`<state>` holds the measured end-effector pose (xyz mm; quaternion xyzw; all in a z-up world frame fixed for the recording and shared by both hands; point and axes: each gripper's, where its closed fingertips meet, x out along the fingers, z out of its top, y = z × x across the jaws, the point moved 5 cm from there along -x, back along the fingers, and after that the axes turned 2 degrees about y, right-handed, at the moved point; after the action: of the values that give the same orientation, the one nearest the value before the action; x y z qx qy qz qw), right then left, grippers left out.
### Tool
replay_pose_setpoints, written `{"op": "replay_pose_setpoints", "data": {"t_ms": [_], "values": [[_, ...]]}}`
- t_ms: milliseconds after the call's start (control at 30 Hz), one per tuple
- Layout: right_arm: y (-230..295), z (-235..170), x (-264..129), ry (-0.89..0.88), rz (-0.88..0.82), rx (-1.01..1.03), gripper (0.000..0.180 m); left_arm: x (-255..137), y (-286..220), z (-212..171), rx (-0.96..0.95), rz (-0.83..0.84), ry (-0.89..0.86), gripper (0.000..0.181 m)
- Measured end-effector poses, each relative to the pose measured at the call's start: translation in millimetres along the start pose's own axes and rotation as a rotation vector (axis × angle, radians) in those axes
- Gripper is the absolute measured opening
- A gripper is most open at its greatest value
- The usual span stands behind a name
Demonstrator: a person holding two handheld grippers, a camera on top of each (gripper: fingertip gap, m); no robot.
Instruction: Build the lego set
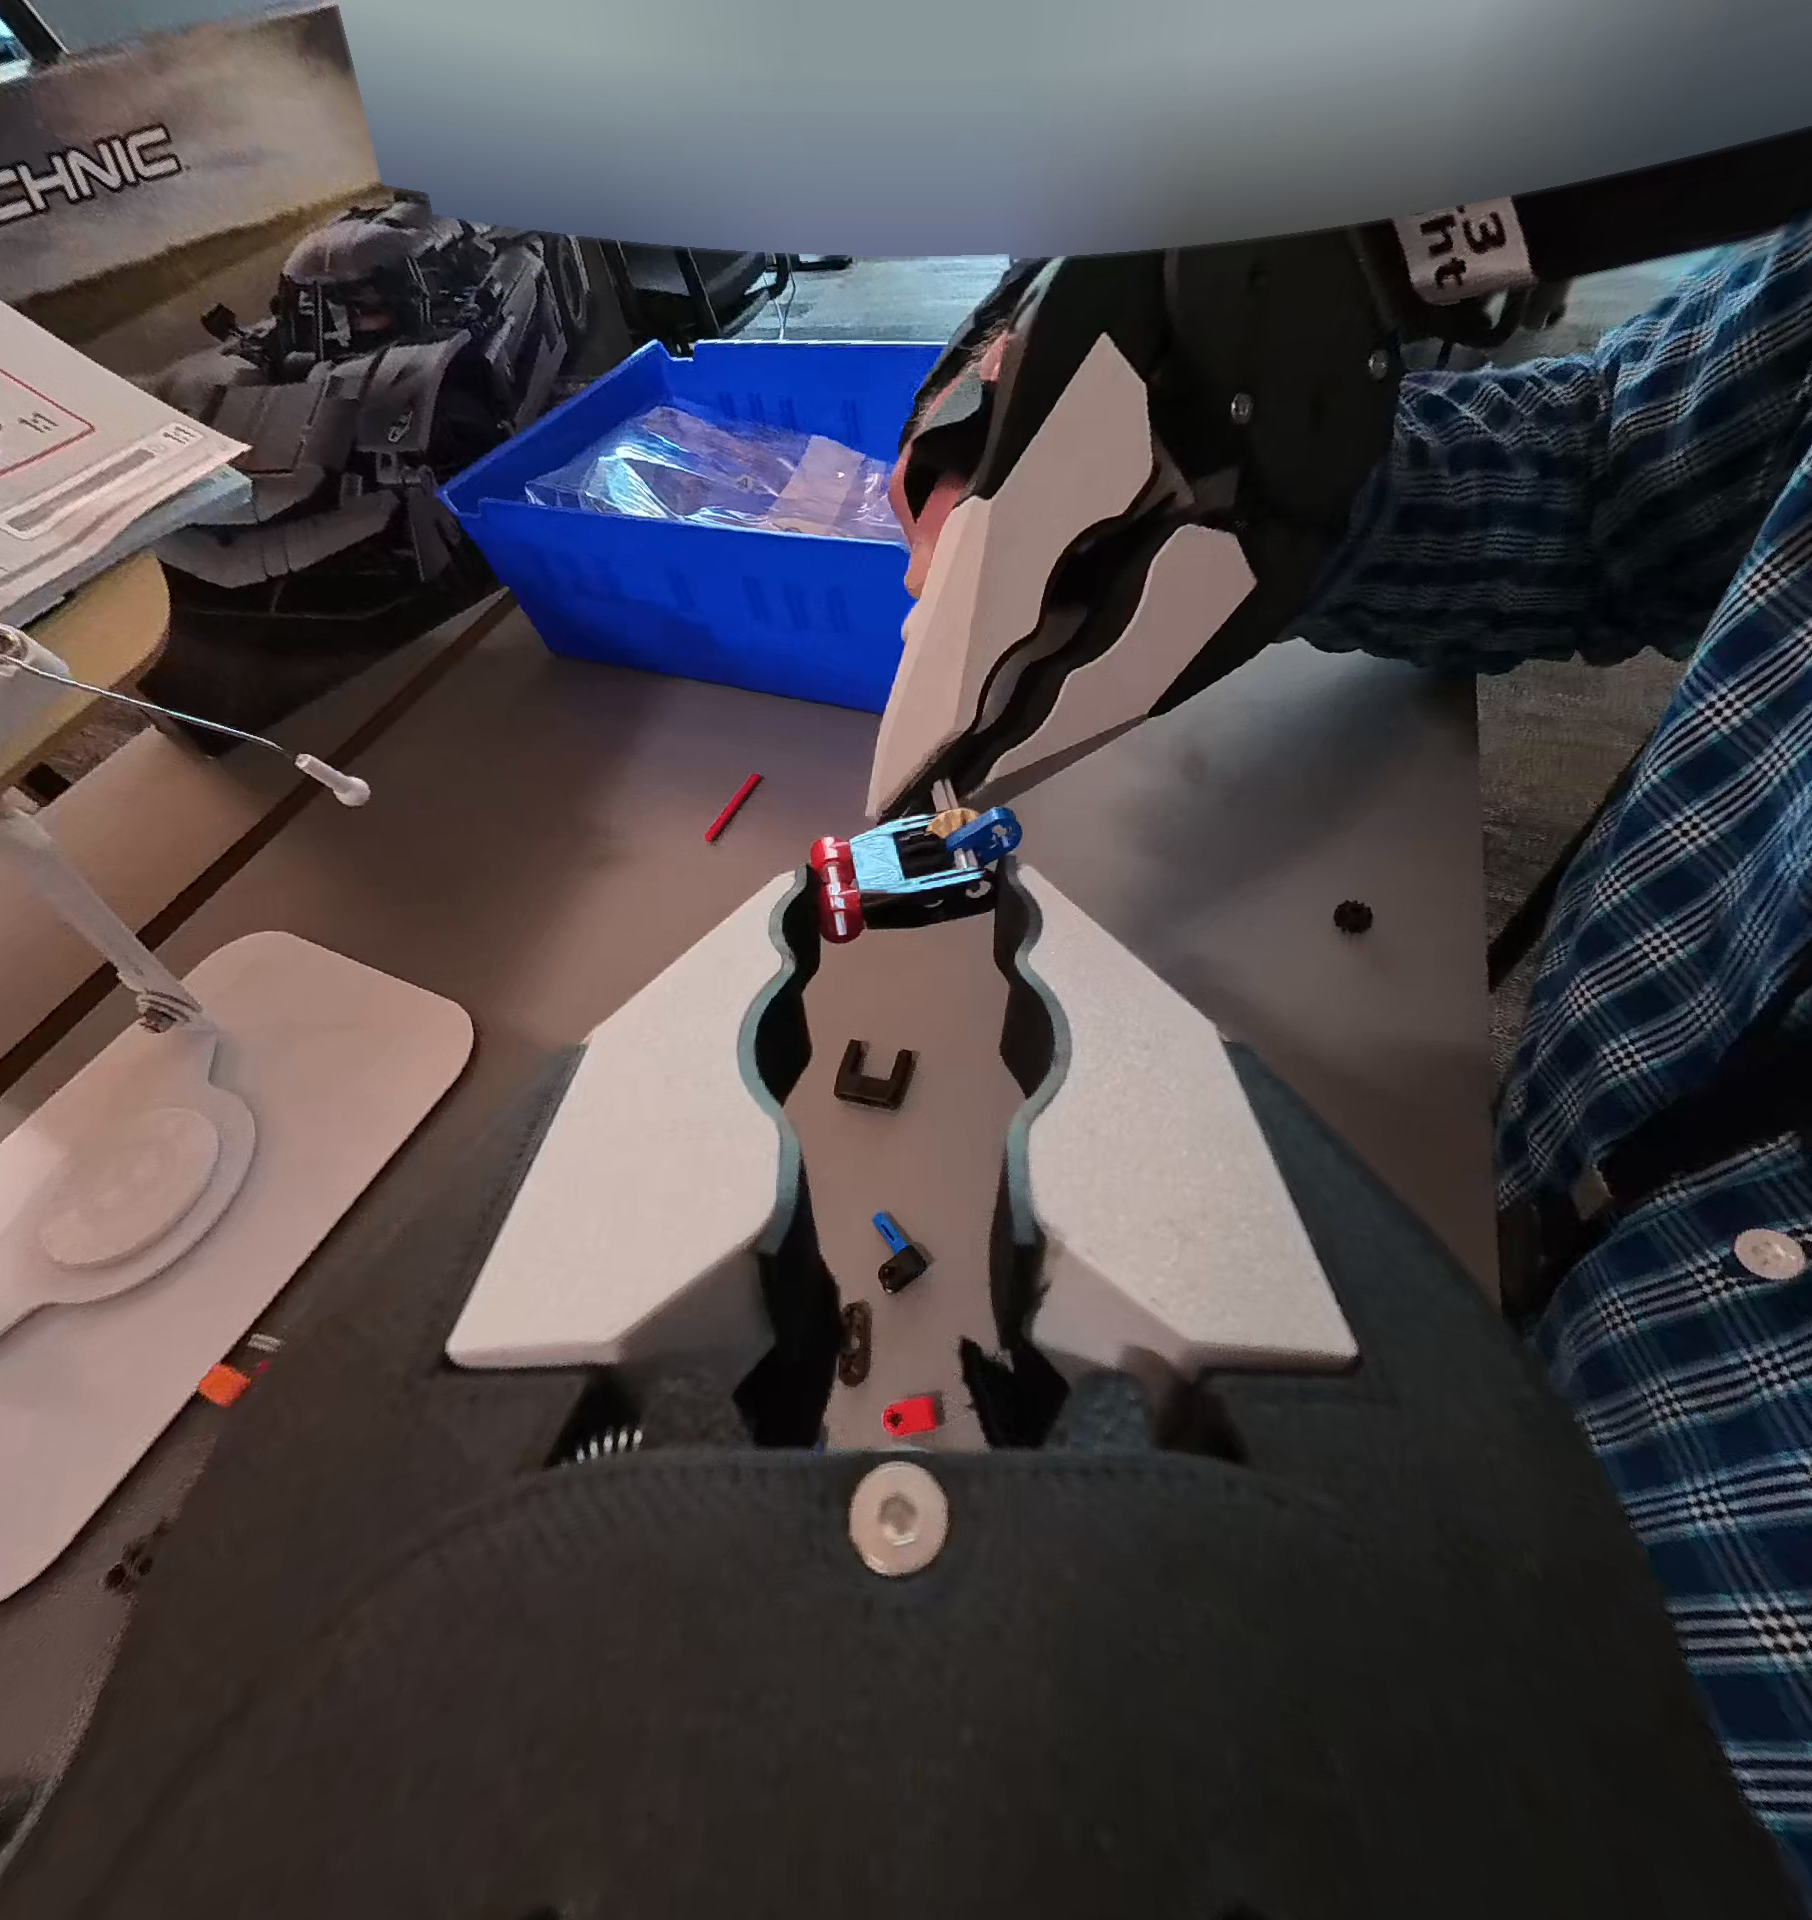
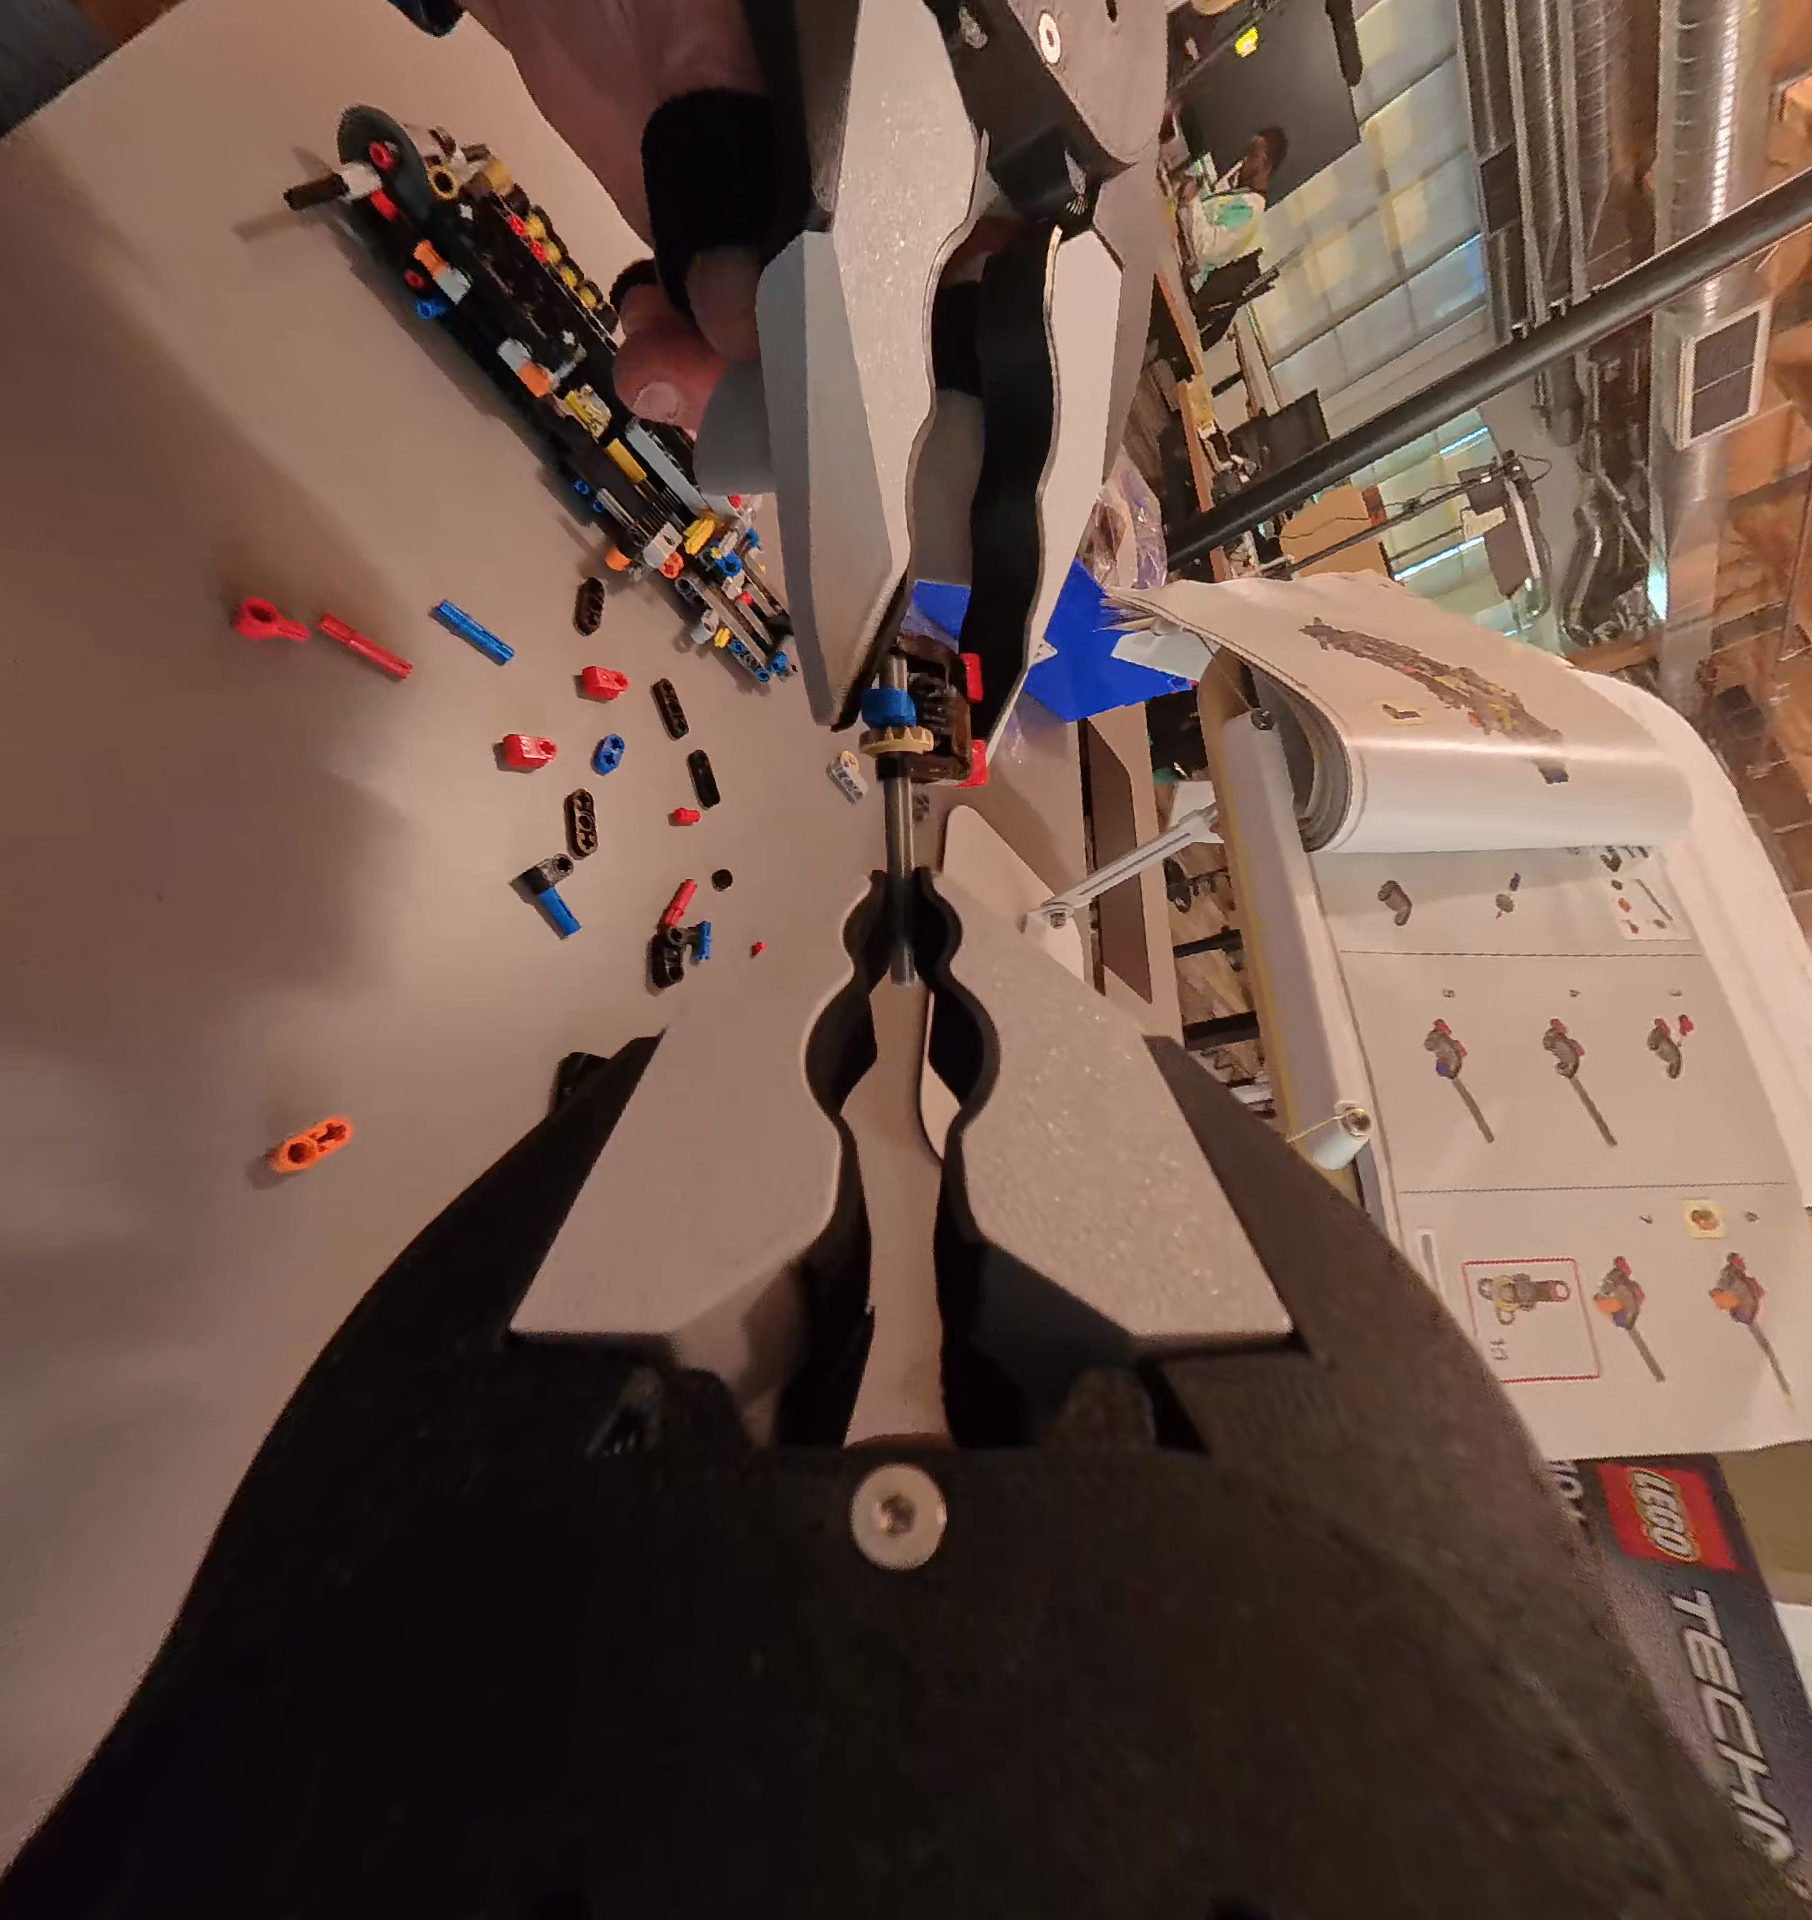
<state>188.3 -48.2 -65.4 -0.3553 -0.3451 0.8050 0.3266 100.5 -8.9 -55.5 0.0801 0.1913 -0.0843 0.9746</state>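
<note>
The left claw (image 1: pixel 907 904) holds a small lego sub-assembly (image 1: pixel 912 868) by its fingertips, clear of the bench (image 1: pixel 569 883), so its axle end faces the other tool. The piece is black and blue with 2 red caps on one side. The right claw (image 2: pixel 897 914) is nearly closed, pinching the free end of a grey axle (image 2: pixel 897 831) that runs through a blue bush (image 2: pixel 886 712) and a tan gear (image 2: pixel 897 743) into the sub-assembly. Holding both ends on one line likely lets the axle be slid or seated without the small parts twisting.

Loose pins and connectors (image 2: pixel 611 748) lie scattered on the bench within reach, beside the long part-built chassis (image 2: pixel 559 364). The instruction booklet (image 2: pixel 1567 1039) stands propped open on a stand, so the current step can be checked.
</note>
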Motion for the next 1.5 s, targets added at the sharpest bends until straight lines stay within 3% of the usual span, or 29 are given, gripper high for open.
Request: {"op": "replay_pose_setpoints", "data": {"t_ms": [200, 433, 733, 1300, 1500], "values": [[-1.2, -2.0, -2.8, -0.028, -0.007, 0.015, 0.000, 2.2, 1.4, 1.0, -0.047, -0.045, -0.030, 0.032], [-2.1, -0.8, -4.2, 0.031, -0.107, -0.060, 0.000, 4.4, 7.7, -3.0, -0.244, -0.127, -0.112, 0.032], [-4.0, -5.3, -8.5, -0.025, -0.013, 0.031, 0.001, 7.4, 3.6, -0.3, -0.128, -0.114, -0.087, 0.032], [2.9, 0.0, -12.4, 0.011, -0.003, 0.129, 0.001, 5.5, -2.2, 0.2, -0.093, -0.078, -0.062, 0.031], [-1.2, -0.5, -16.4, -0.029, 0.003, 0.066, 0.001, 6.1, -5.1, 2.2, -0.148, -0.109, -0.092, 0.032]]}}
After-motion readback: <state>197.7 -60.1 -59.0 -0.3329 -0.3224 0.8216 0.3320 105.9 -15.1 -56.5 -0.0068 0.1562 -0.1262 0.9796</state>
